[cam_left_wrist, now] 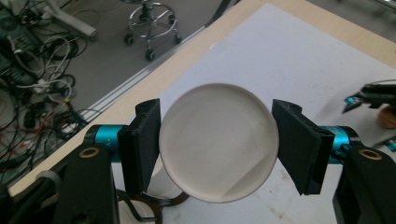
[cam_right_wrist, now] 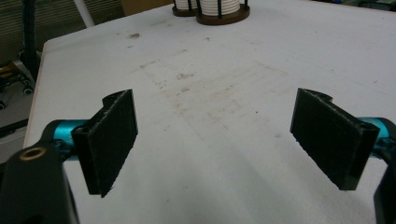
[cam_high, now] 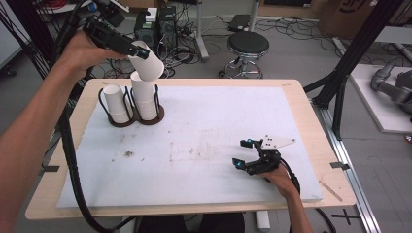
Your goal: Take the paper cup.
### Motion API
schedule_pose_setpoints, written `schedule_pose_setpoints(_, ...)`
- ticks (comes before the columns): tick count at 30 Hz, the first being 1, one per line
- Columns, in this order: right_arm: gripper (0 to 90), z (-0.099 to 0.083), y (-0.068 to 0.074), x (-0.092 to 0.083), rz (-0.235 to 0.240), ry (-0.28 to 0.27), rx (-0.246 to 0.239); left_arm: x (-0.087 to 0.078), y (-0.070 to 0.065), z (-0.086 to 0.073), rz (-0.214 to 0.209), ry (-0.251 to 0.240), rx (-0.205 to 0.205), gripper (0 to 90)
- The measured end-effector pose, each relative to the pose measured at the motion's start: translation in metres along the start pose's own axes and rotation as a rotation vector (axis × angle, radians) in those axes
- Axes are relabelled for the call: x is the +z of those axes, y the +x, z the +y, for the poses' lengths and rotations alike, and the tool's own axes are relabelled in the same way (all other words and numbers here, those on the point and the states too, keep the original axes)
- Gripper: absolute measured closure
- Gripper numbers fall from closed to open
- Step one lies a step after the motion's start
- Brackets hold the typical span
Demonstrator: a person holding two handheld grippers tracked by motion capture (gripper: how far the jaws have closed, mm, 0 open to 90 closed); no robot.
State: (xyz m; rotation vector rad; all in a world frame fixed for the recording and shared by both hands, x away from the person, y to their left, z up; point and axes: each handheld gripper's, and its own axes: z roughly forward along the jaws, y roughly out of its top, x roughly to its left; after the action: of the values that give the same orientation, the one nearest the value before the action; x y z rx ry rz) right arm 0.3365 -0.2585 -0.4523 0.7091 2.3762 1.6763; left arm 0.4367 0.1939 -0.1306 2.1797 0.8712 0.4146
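While jaws clamp, smooth round paper cup [cam_left_wrist: 218, 142], white

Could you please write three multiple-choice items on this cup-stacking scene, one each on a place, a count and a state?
1. Where is the white paper cup that the left gripper holds?
A. Lifted, tilted, above the cup stack in the right-hand holder
B. Lying flat in the middle of the white mat
C. Under the table

2. How many dark wire cup holders stand on the white mat?
A. One
B. Two
C. Four

3. How do the jaws of the right gripper stand?
A. Shut on a cup
B. Shut on nothing
C. Open, with nothing between them

Answers:
1 A: the high view shows the cup tilted just over that stack.
2 B: the left holder and the right holder stand side by side at the mat's far left.
3 C: the right gripper view shows bare mat between the spread pads.
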Motion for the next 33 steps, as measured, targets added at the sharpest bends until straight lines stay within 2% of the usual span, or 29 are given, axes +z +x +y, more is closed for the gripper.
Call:
schedule_pose_setpoints(4,15.4,0.000,0.000,0.000,0.002,-0.002,0.003,-0.004,-0.009,-0.005,-0.045,-0.023,0.044,35.5)
schedule_pose_setpoints(10,15.4,0.000,0.000,0.000,0.010,0.004,0.001,-0.006,-0.022,-0.012,-0.103,-0.048,0.077,35.4)
schedule_pose_setpoints(16,15.4,0.000,0.001,0.000,0.008,0.011,-0.002,-0.003,-0.030,-0.019,-0.152,-0.066,0.094,35.4)
schedule_pose_setpoints(23,15.4,0.000,-0.001,0.001,0.006,0.007,0.007,0.002,-0.032,-0.033,-0.207,-0.086,0.109,35.4)
schedule_pose_setpoints(33,15.4,0.001,-0.001,0.001,0.003,0.012,0.007,0.010,-0.041,-0.063,-0.354,-0.173,0.149,35.4)
